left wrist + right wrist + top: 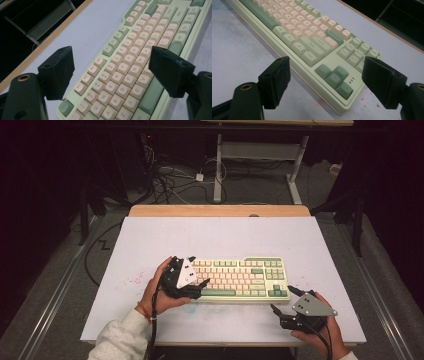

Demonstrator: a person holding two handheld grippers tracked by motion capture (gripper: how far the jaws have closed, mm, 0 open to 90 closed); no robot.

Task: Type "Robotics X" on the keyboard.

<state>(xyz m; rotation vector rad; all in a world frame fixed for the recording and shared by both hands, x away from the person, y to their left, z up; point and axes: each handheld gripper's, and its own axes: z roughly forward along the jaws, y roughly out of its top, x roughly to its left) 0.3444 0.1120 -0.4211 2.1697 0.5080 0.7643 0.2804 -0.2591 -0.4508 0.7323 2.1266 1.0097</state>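
Observation:
A pale green keyboard (240, 277) with cream and green keys lies flat on the white table top (225, 235), near the front. My left gripper (199, 271) hovers over the keyboard's left end and is open. In the left gripper view the keyboard (125, 75) runs away between the jaws, and the left gripper (111, 50) has nothing pressed between its pads. My right gripper (281, 298) stands open just off the keyboard's front right corner. In the right gripper view the right gripper (325, 61) frames the arrow keys of the keyboard (307, 37), with its jaws apart from it.
A wooden strip (220, 210) runs along the table's far edge. Faint red specks (131, 281) mark the sheet left of the keyboard. Beyond the table are floor cables (170, 180) and another desk's white legs (218, 165). A sleeve (120, 340) enters at the bottom left.

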